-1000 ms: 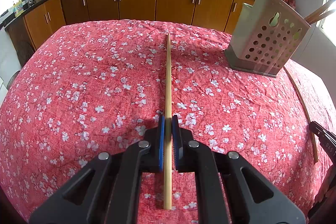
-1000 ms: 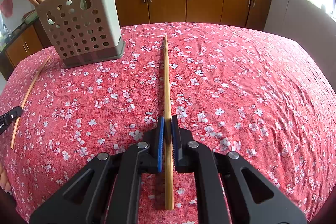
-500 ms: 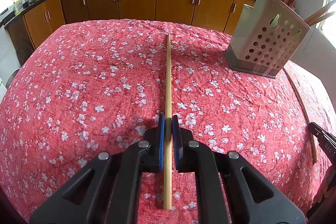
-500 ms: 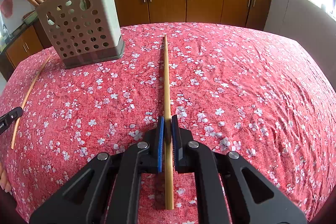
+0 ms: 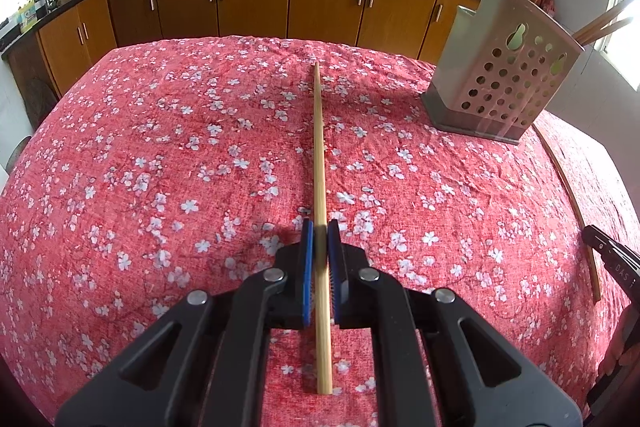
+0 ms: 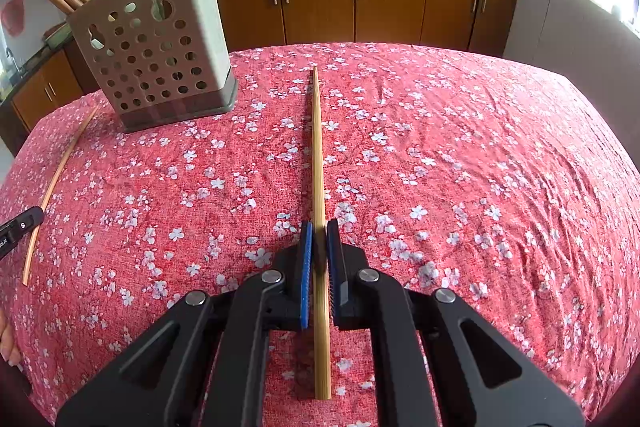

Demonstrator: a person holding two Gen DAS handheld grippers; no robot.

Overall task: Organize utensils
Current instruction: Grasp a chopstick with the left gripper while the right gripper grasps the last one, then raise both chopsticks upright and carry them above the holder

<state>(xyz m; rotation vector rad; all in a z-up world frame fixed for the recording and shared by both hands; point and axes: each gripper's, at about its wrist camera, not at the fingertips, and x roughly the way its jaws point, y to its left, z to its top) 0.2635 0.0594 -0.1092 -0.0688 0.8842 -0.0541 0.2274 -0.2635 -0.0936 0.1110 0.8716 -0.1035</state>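
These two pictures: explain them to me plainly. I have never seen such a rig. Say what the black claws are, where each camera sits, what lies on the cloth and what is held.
No robot here: a person holds one claw in each hand, with a camera on each looking along its fingers. One picture is from the left claw, the other from the right claw. Each is shut on its own chopstick. Both sticks lie over a red flowered cloth. A perforated holder stands there with utensils in it.

Utensil holder (image 5: 502, 83) stands on tablecloth (image 5: 160, 147), between chopsticks (image 5: 319, 147).
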